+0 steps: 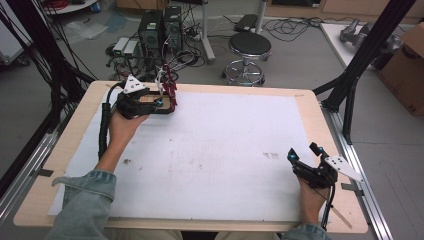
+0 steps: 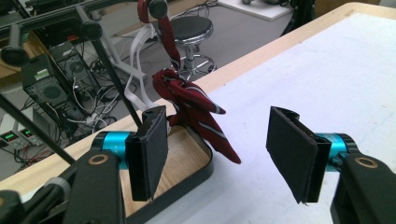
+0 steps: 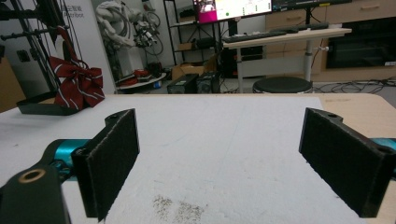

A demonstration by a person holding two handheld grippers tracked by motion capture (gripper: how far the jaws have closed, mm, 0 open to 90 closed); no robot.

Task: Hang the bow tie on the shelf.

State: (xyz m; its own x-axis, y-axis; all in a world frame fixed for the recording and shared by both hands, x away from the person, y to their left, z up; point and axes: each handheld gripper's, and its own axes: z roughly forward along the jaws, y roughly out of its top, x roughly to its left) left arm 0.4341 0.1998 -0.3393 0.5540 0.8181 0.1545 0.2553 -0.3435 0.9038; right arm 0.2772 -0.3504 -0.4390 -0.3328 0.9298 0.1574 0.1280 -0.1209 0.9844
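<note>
A dark red striped bow tie (image 2: 191,105) hangs from a peg of a black rack, its lower tail drooping over the rim of a small wooden tray (image 2: 184,161) with a black edge. In the high view the tie (image 1: 170,90) and tray (image 1: 150,99) are at the table's far left. My left gripper (image 2: 217,135) is open, its jaws level with the tie's tail, one over the tray and one over the white mat; nothing is between them. It is also seen from above (image 1: 162,106). My right gripper (image 1: 302,150) rests open near the right front edge, far from the tie (image 3: 77,81).
A white mat (image 1: 225,145) covers most of the wooden table. A white strap (image 2: 140,56) hangs on the rack beside the tie. Beyond the table are a stool (image 1: 249,50), computer cases (image 1: 160,27) and cables. A black frame post (image 1: 360,60) rises at the right.
</note>
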